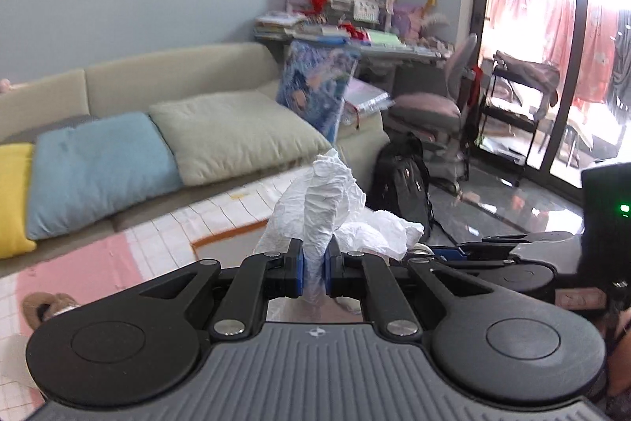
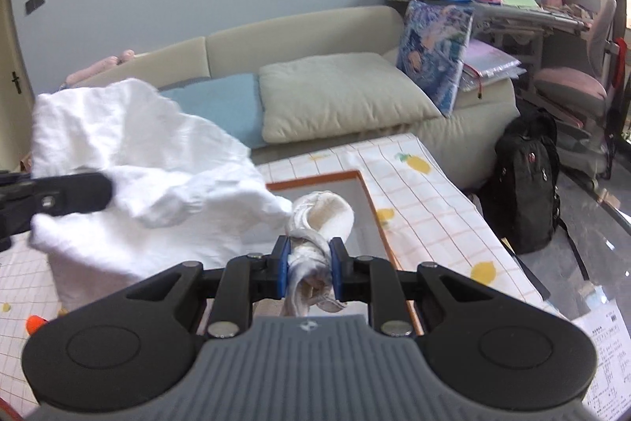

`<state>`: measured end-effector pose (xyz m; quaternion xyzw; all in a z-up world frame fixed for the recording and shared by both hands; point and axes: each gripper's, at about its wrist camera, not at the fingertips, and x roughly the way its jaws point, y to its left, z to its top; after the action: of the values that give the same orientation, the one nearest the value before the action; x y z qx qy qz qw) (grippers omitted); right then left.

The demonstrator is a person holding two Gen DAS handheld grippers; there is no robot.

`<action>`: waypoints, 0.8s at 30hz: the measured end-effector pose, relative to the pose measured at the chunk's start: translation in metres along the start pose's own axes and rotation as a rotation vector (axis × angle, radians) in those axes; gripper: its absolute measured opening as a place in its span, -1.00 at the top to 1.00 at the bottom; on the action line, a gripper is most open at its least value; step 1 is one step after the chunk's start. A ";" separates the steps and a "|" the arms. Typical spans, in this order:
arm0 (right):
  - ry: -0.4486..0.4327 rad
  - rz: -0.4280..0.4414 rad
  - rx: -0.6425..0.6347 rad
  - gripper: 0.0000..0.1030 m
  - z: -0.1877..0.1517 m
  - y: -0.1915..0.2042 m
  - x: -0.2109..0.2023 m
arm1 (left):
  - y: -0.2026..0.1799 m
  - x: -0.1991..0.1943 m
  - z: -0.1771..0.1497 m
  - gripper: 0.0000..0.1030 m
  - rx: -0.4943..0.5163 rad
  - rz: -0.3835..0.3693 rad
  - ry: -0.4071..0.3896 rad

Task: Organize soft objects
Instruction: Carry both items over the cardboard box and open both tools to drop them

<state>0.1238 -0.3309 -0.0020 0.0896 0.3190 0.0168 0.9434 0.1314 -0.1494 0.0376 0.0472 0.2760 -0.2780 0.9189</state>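
Note:
My left gripper [image 1: 314, 267] is shut on a crumpled white cloth [image 1: 315, 208] that sticks up between the blue pads, held in the air above the table. In the right wrist view the same white cloth [image 2: 130, 160] hangs large at the left with the left gripper's finger [image 2: 71, 194] in front of it. My right gripper [image 2: 308, 267] is shut on a rolled cream-white sock [image 2: 323, 219], above an orange-rimmed grey tray [image 2: 368, 200] on the table.
A checked tablecloth with fruit prints [image 2: 434, 208] covers the table. Behind it stands a beige sofa [image 2: 299, 30] with blue [image 1: 98, 164], beige [image 1: 232, 133] and yellow [image 1: 12, 200] cushions. A black backpack [image 2: 526, 176] sits on the floor at right, by a cluttered desk and chair [image 2: 568, 93].

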 end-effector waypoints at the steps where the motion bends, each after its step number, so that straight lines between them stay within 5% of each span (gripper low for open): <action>1: 0.010 -0.009 -0.001 0.62 -0.003 -0.002 0.004 | 0.000 0.012 -0.004 0.80 -0.001 -0.010 0.030; 10: 0.168 -0.055 0.003 0.62 -0.034 -0.017 0.043 | -0.005 0.089 -0.036 0.80 0.106 0.027 0.293; 24: 0.281 -0.096 -0.071 0.52 -0.053 -0.015 0.074 | -0.015 0.127 -0.069 0.61 0.286 0.043 0.581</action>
<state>0.1503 -0.3308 -0.0910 0.0377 0.4509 -0.0048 0.8918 0.1784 -0.2071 -0.0870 0.2591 0.4837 -0.2694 0.7914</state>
